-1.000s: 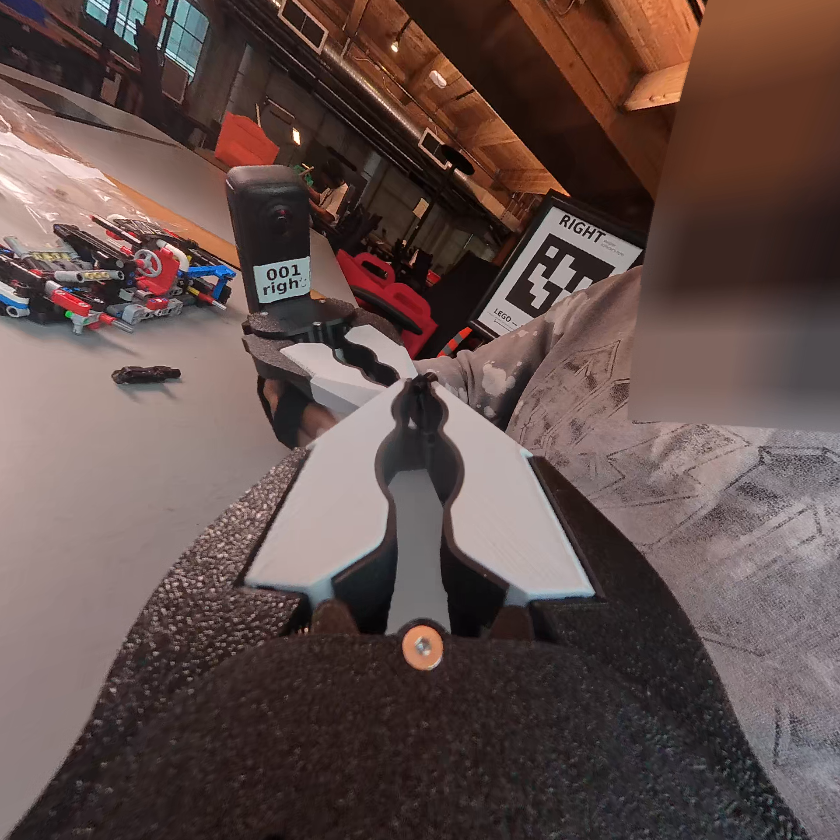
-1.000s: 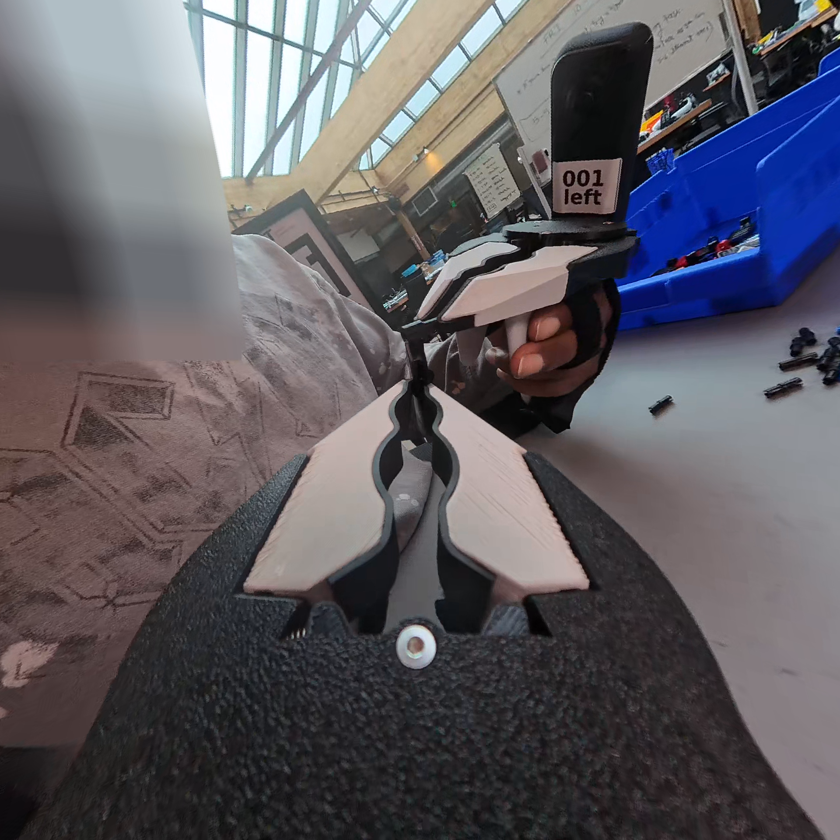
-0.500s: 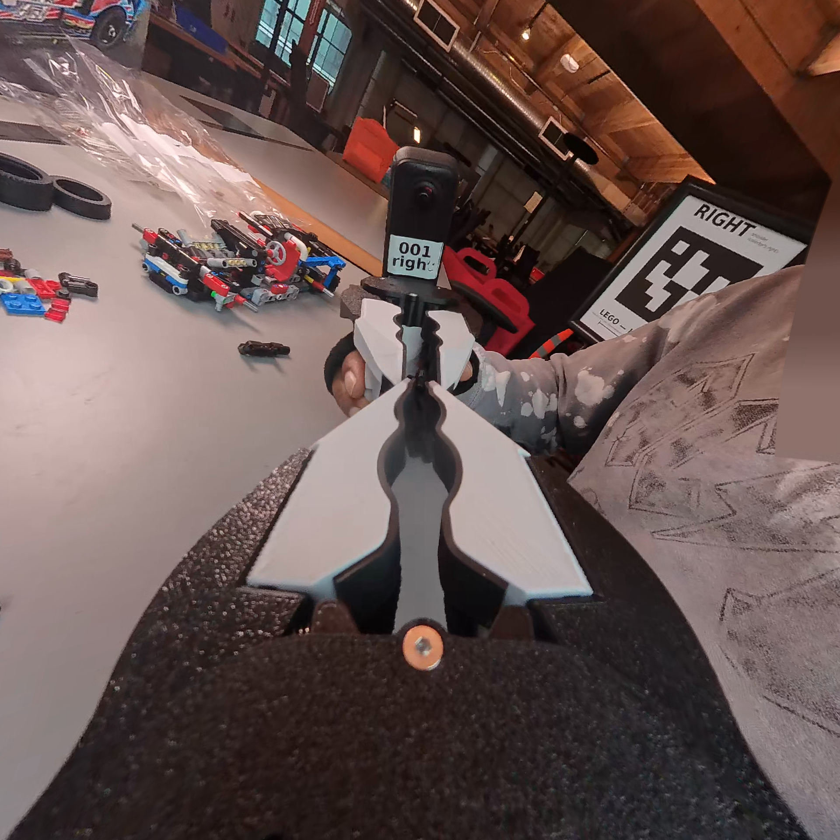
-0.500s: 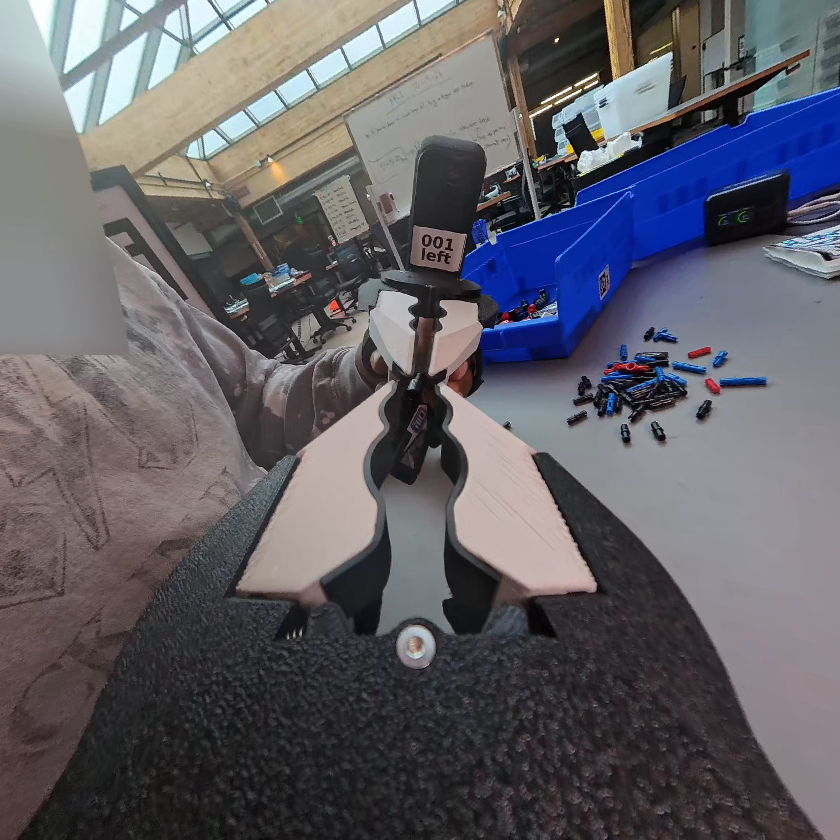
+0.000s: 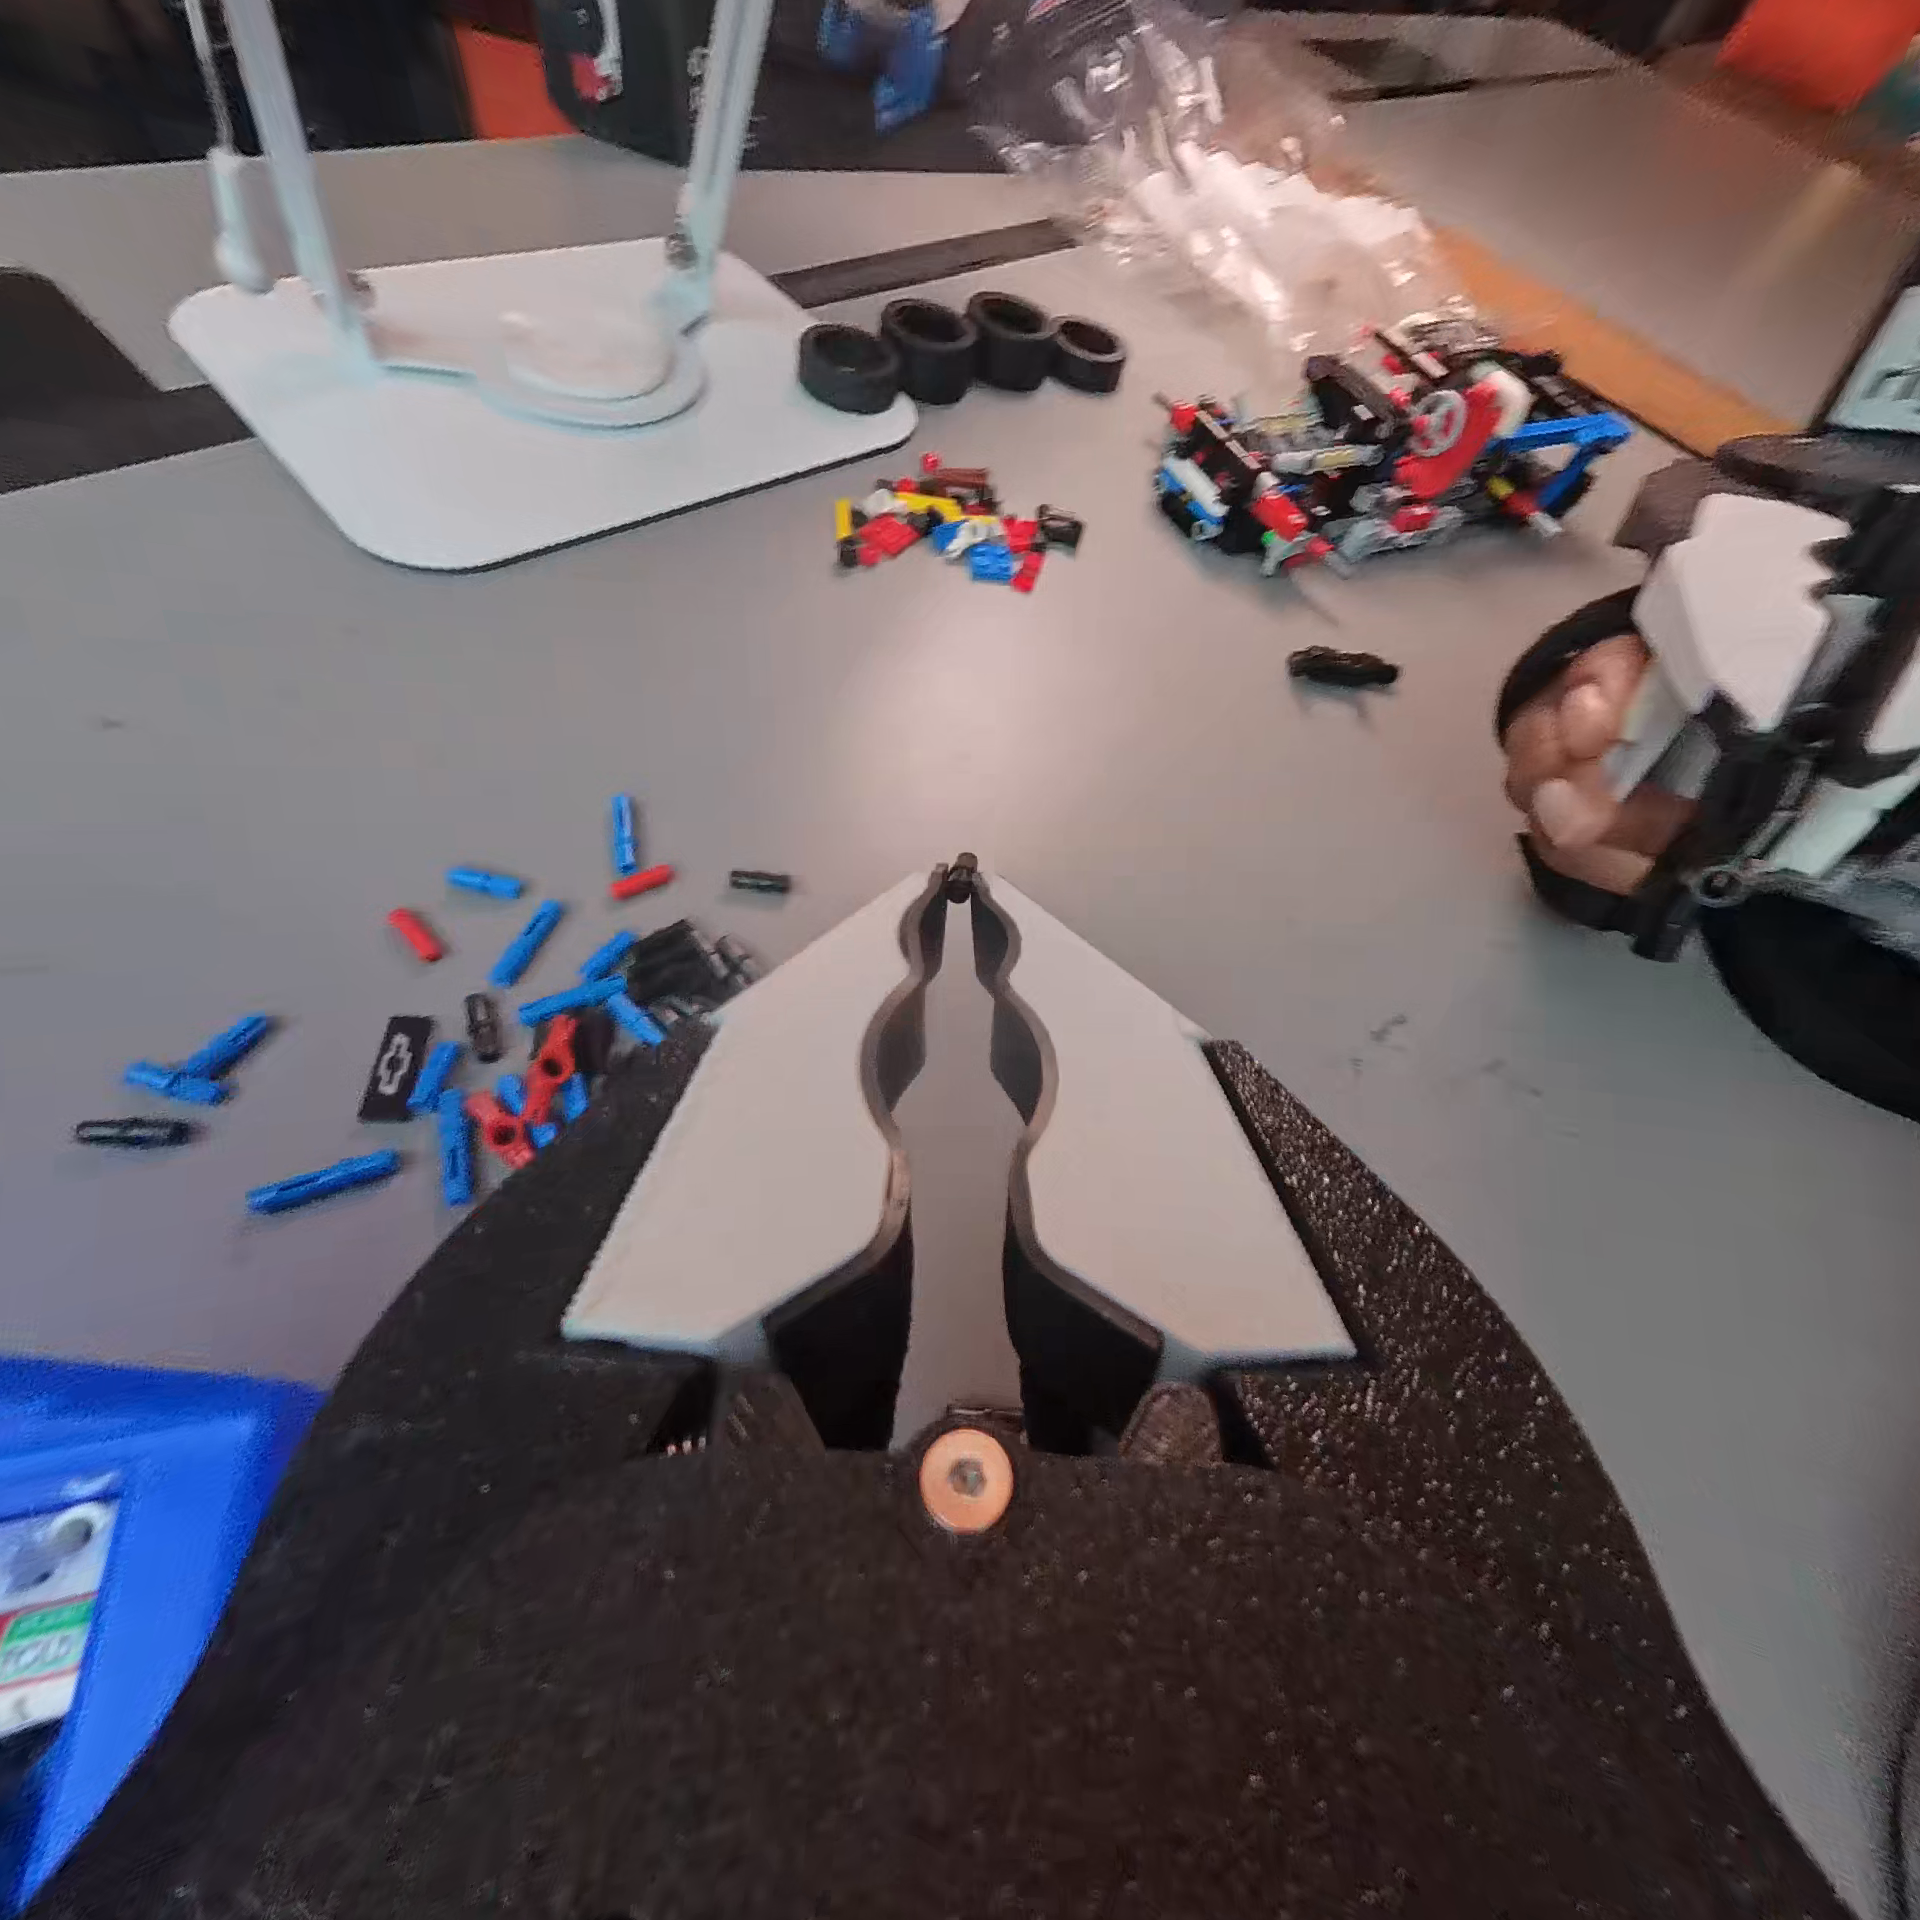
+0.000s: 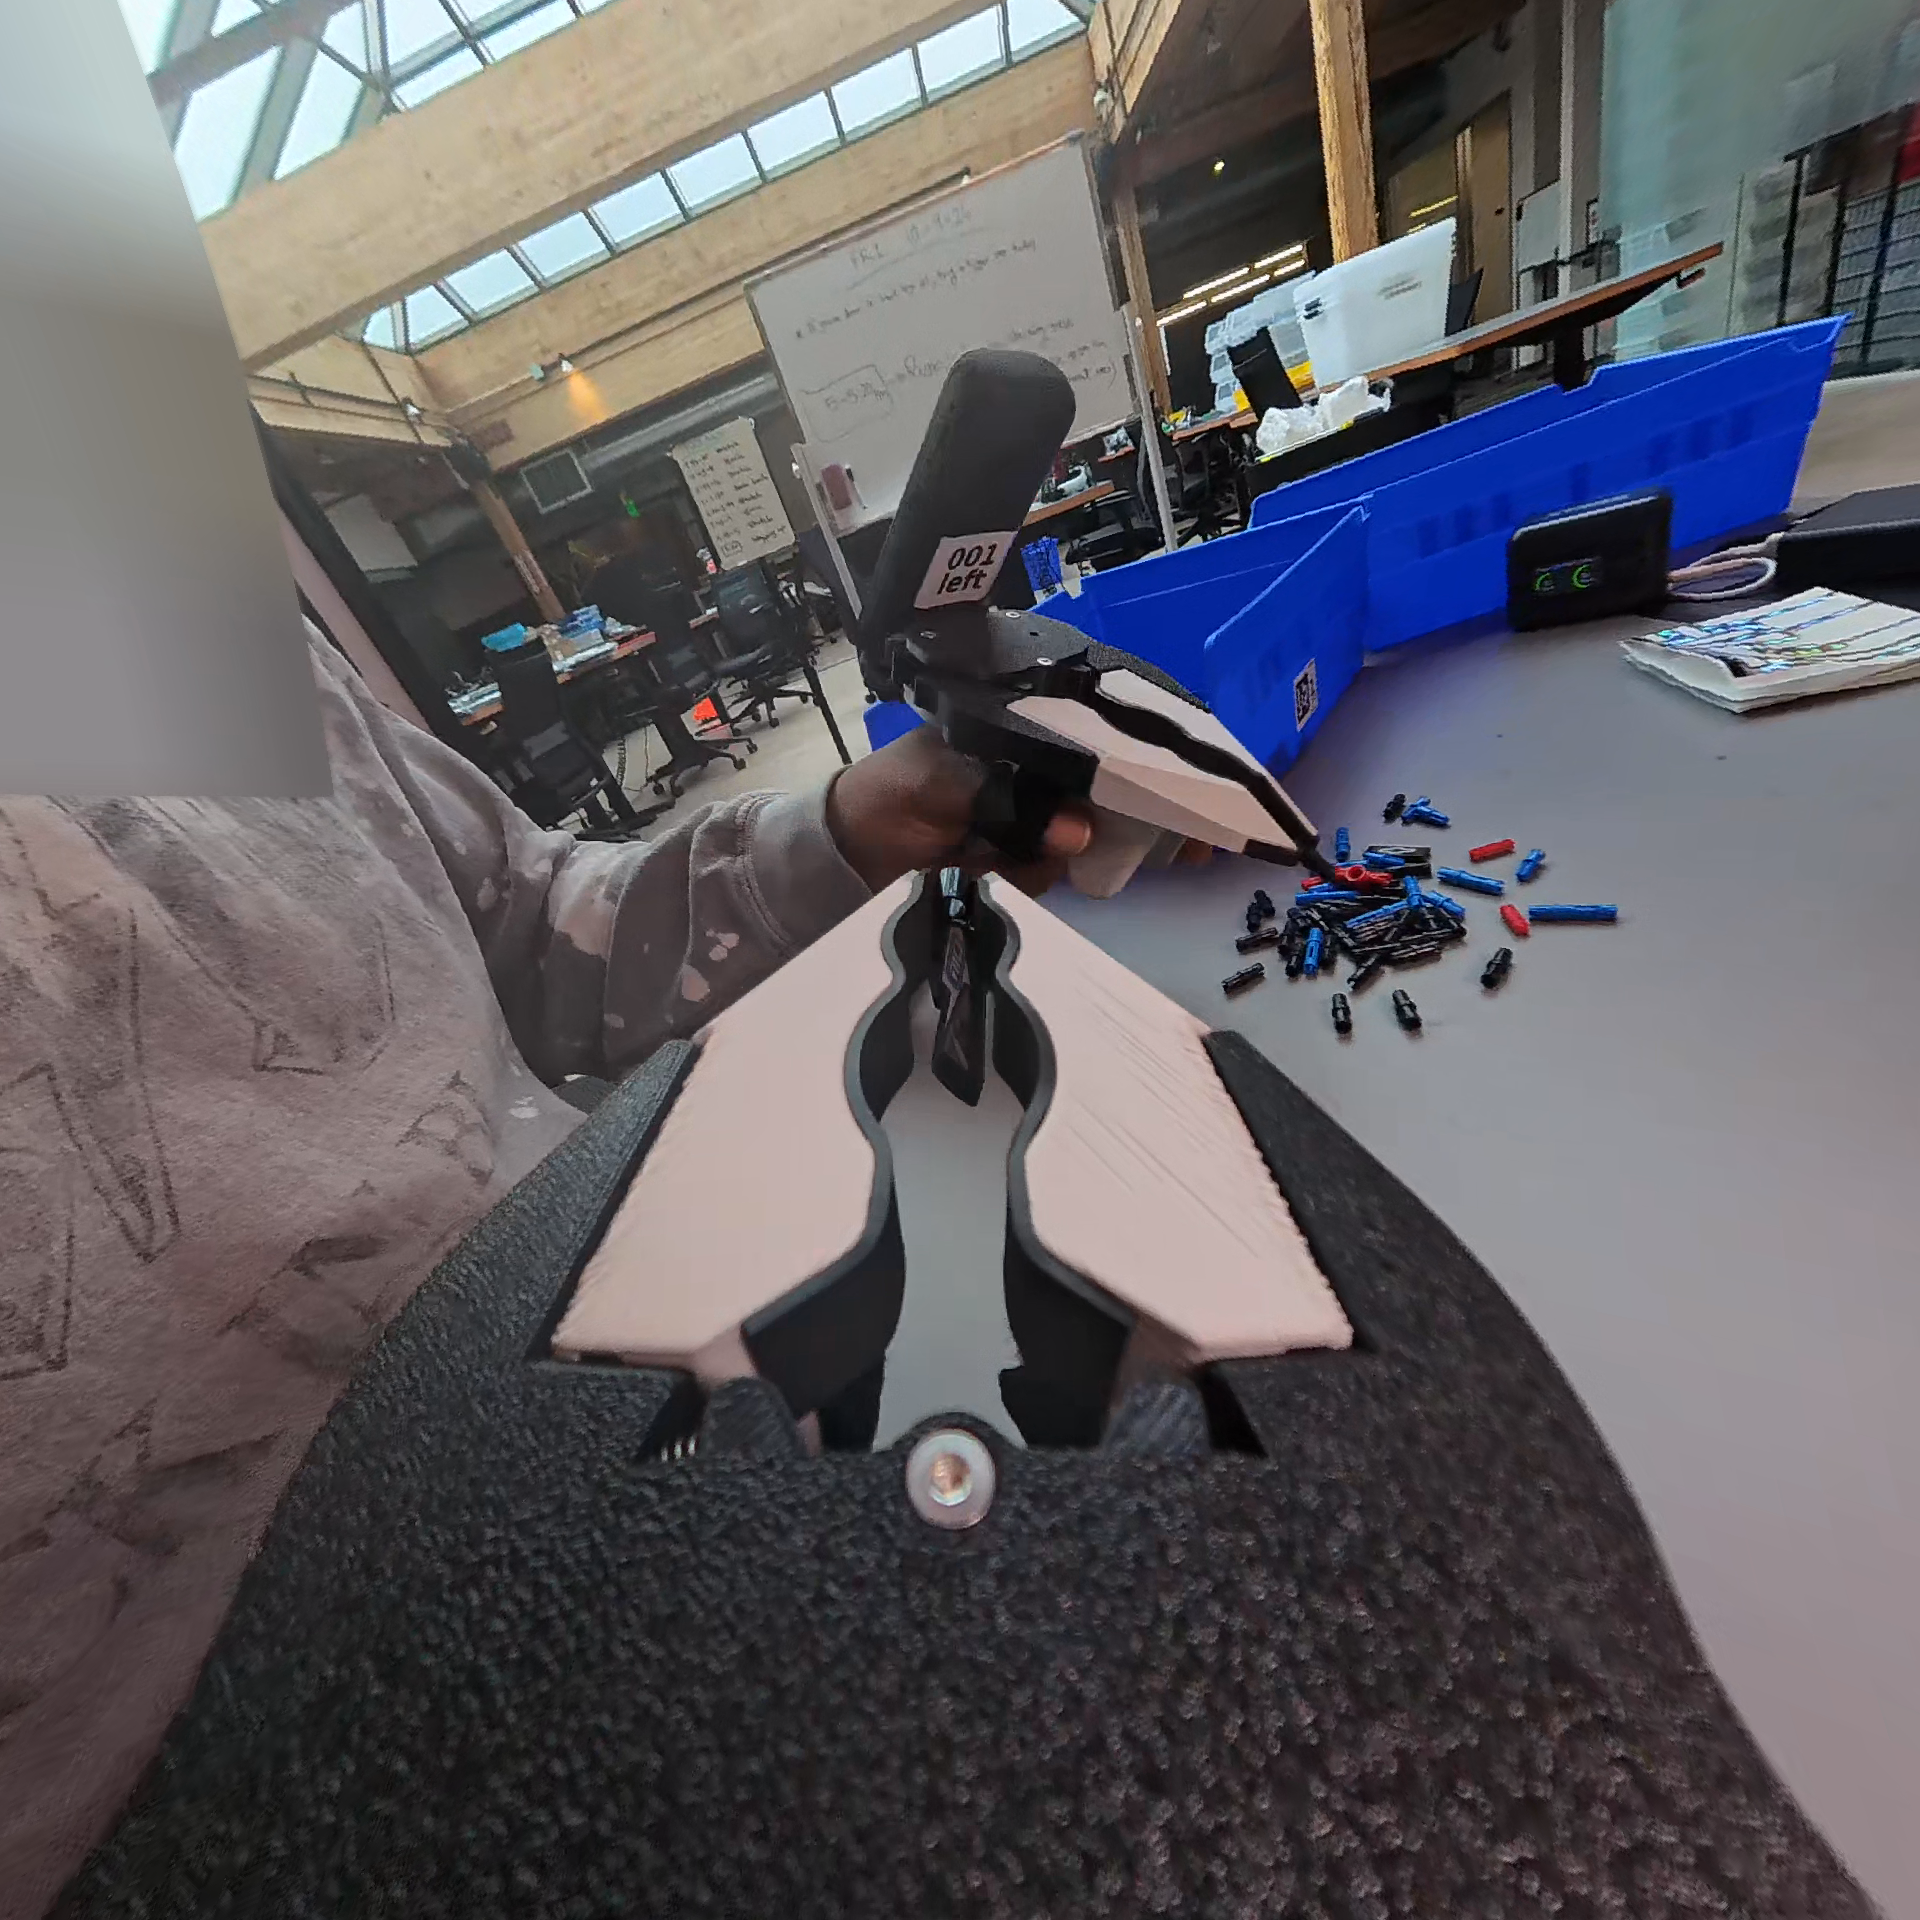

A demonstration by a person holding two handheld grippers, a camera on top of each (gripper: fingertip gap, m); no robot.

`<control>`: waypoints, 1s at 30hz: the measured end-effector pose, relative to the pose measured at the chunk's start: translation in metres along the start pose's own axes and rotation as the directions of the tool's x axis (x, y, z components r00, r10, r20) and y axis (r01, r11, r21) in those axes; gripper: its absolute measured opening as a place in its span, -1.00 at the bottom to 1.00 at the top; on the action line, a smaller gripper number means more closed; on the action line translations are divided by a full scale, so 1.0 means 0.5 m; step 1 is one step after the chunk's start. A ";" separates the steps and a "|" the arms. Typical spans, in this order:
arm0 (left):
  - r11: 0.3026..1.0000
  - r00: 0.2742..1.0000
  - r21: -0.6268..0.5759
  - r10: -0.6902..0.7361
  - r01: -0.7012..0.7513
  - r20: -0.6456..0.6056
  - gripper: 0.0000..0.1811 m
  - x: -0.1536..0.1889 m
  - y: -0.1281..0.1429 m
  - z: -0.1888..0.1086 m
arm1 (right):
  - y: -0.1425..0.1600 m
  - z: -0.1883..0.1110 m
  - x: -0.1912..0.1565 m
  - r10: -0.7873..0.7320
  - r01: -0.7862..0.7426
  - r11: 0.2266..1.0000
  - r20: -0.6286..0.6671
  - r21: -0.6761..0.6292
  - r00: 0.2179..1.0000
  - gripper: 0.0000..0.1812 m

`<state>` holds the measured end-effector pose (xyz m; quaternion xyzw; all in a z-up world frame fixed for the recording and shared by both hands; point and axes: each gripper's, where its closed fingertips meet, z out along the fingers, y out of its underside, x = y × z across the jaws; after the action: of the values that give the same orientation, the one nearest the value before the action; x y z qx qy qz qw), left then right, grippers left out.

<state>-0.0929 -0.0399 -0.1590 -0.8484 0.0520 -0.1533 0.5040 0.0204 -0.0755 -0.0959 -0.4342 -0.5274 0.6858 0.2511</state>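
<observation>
My left gripper [image 5: 961, 878] is shut on a small black pin [image 5: 963, 864] at its tips, just above the grey table [image 5: 1039, 748]. A scatter of blue, red and black pins [image 5: 540, 997] lies just to its left. In the right wrist view the left gripper [image 6: 1307, 854] points down over that pin pile [image 6: 1371, 920]. My right gripper [image 6: 961, 888] is shut on a narrow black part [image 6: 961, 1003] that hangs back between its fingers. It also shows at the right edge of the left wrist view [image 5: 1756, 665], held by a hand.
A half-built toy car [image 5: 1382, 457], several black tyres [image 5: 961, 348], a heap of small coloured pieces [image 5: 956, 530] and a loose black piece [image 5: 1340, 665] lie ahead. A white stand base [image 5: 499, 436] is far left. Blue bins [image 6: 1507, 540], a black device [image 6: 1584, 561] and a booklet [image 6: 1777, 644] sit beyond. Spacing between my two grippers at the tips: around 12 centimetres. The loose black piece [image 5: 1340, 665] is about 20 centimetres from my right fingertips.
The two grippers met tip to tip, then parted. My left gripper swung away and tipped down toward the pin pile. My right gripper kept the black part.
</observation>
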 end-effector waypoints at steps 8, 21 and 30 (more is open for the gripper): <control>0.998 0.998 -0.069 -0.002 0.006 0.060 -0.70 -0.020 0.028 0.013 | -0.028 -0.015 0.017 0.132 -0.130 0.984 -0.005 0.123 0.991 -0.93; 0.973 0.740 -0.020 -0.187 0.229 -0.646 -0.85 0.245 -0.029 -0.014 | -0.007 0.007 0.048 0.347 -0.342 0.932 -0.016 0.122 0.938 -0.93; 0.954 0.676 -0.001 -0.213 0.300 -0.705 -0.96 0.252 -0.051 -0.034 | -0.011 0.010 0.027 0.366 -0.370 0.923 0.054 0.108 0.929 -0.77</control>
<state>0.0193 -0.0724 -0.1030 -0.6957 0.1095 -0.5336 0.4682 0.0086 -0.0657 -0.0946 -0.4989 -0.3998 0.7571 0.1341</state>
